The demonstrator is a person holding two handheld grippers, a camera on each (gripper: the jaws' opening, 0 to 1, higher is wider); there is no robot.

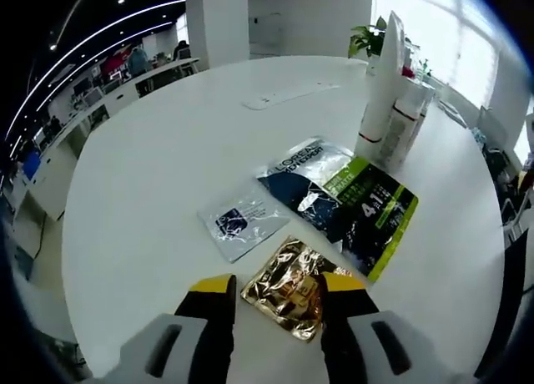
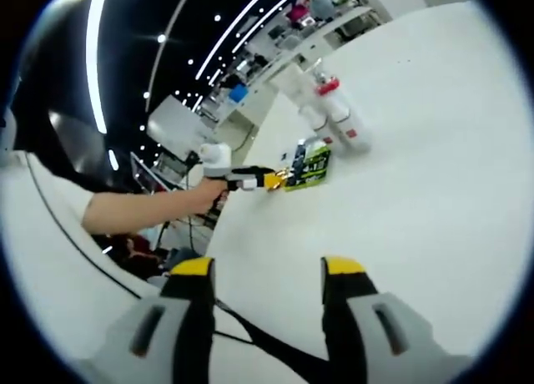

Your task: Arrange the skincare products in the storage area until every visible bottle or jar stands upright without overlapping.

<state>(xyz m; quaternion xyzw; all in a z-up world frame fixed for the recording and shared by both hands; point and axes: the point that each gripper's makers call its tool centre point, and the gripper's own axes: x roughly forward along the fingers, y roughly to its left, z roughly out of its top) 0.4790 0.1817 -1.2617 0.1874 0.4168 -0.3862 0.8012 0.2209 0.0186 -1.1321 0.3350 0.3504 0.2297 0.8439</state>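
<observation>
While the left hand-held gripper (image 1: 275, 294) hovers low over the round white counter (image 1: 158, 167), its jaws stand spread around a crinkled gold foil sachet (image 1: 288, 296).

Just beyond the gold sachet lie a dark green-edged sachet (image 1: 367, 213), a silver-and-navy sachet (image 1: 304, 171) and a small clear sachet (image 1: 242, 221), all flat. Farther past them, white tubes with red bands (image 1: 388, 108) stand upright near the counter's edge. The right hand-held gripper (image 2: 267, 275) is spread over bare counter, well apart from the sachets, holding nothing.
</observation>
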